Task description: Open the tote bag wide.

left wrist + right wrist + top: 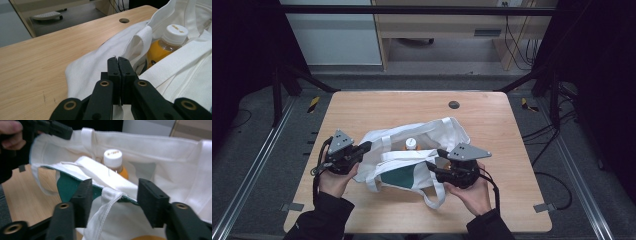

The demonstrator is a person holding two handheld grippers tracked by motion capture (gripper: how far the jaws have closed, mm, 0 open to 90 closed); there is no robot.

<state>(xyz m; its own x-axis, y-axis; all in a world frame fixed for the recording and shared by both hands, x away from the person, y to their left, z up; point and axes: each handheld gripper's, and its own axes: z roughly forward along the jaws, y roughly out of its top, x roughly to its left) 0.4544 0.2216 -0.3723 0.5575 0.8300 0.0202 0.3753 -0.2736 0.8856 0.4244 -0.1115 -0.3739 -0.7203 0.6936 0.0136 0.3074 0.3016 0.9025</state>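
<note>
- High view: A white tote bag lies open on a wooden table, a bottle with a white cap standing in its mouth. The left gripper, held in the person's left hand, meets the bag's left rim; the right gripper, in the right hand, sits at the near rim beside a green panel on the bag. A dark round hole marks the table's far side.
- Left gripper view: The left gripper has its jaws pressed together on a fold of the white tote bag. Just beyond, the bottle of orange liquid stands inside the bag.
- Right gripper view: The right gripper has its jaws spread wide, one on each side of the strap at the bag's green-lined edge, gripping nothing. The bottle rises behind, inside the white tote bag. The left gripper shows at upper left on the far rim.
</note>
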